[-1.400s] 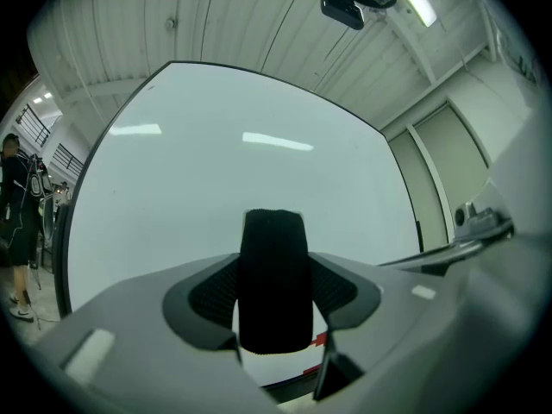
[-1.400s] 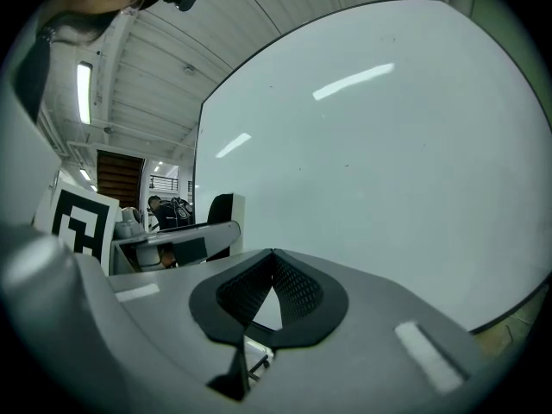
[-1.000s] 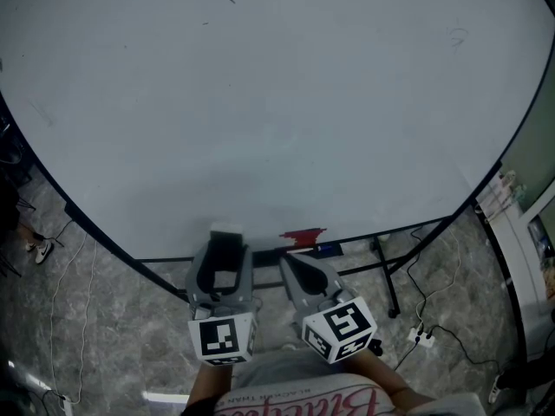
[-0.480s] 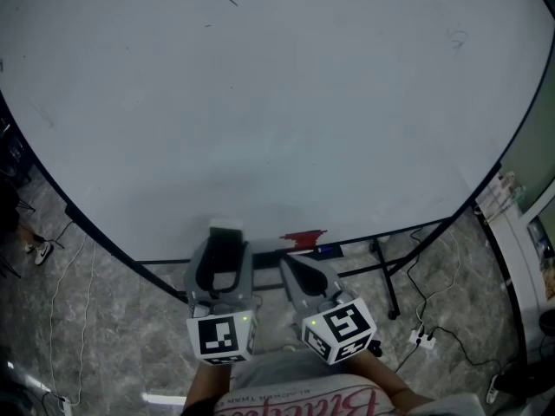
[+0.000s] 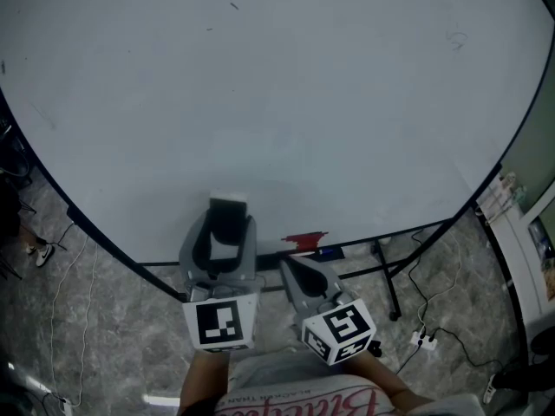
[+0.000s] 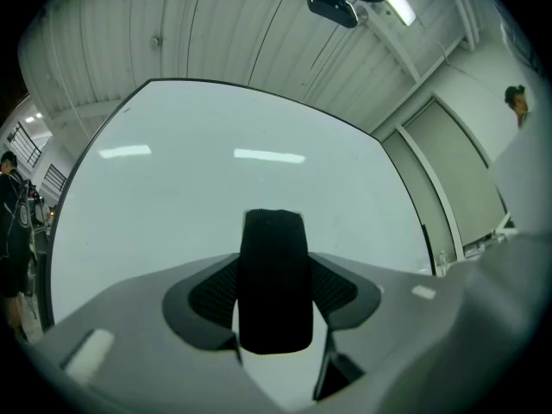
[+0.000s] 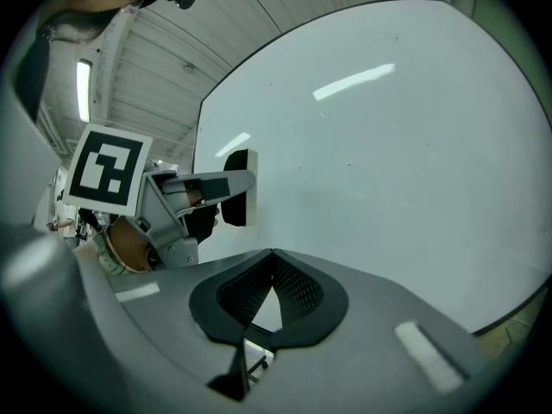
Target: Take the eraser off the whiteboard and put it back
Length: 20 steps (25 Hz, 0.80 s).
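Observation:
The whiteboard (image 5: pixel 286 102) fills most of the head view. My left gripper (image 5: pixel 224 232) is shut on the black eraser (image 5: pixel 228 213), which it holds low on the board, just above the bottom edge. In the left gripper view the eraser (image 6: pixel 274 283) stands upright between the padded jaws, with the whiteboard (image 6: pixel 216 188) straight ahead. From the right gripper view the eraser (image 7: pixel 238 199) sits right at the board surface; whether it touches I cannot tell. My right gripper (image 5: pixel 295 269) hangs lower and to the right, shut on nothing, and its pads (image 7: pixel 293 287) meet.
A red object (image 5: pixel 303 239) and a small blue one (image 5: pixel 328 251) lie on the board's tray. Stand legs (image 5: pixel 386 276), cables and a power strip (image 5: pixel 422 337) are on the marbled floor. A person (image 6: pixel 10 222) stands far left.
My left gripper has risen with the eraser, from the board's bottom edge up onto its lower face. The right gripper has stayed where it was.

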Motion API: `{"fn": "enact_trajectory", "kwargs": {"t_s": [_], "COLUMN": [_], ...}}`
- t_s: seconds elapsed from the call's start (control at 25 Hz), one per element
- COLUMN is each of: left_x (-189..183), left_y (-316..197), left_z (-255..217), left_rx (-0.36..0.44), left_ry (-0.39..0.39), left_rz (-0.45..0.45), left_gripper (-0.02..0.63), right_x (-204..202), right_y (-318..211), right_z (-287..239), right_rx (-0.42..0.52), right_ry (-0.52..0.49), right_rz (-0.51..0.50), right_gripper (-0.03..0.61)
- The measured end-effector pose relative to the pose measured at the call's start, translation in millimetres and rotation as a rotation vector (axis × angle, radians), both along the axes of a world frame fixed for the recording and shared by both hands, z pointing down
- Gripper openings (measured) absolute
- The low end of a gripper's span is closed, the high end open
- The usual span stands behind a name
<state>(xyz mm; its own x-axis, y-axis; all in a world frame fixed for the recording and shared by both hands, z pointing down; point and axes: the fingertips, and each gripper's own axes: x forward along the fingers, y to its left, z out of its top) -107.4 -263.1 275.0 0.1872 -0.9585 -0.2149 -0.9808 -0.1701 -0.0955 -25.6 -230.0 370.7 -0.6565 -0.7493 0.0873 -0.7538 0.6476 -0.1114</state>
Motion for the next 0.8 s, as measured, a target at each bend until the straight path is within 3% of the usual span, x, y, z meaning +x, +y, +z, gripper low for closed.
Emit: {"fn": "enact_trajectory", "kwargs": {"t_s": [0.24,0.8], "left_x": [-1,-10], "left_y": [-24,-61], "left_z": [-17,-12], "left_rx": [-0.009,-0.101], "left_ry": [-0.057,-0.045], "left_rz": [-0.039,-0.140], "left_gripper": [0.236,0.236], "right_x": [-2,0], "right_y": [1,2], "right_z": [1,3], "right_rx": [-0.003,-0.009], "right_ry": [-0.001,0.002], "right_rz": [-0.005,0.002], "right_gripper": [0.002,0.002]}}
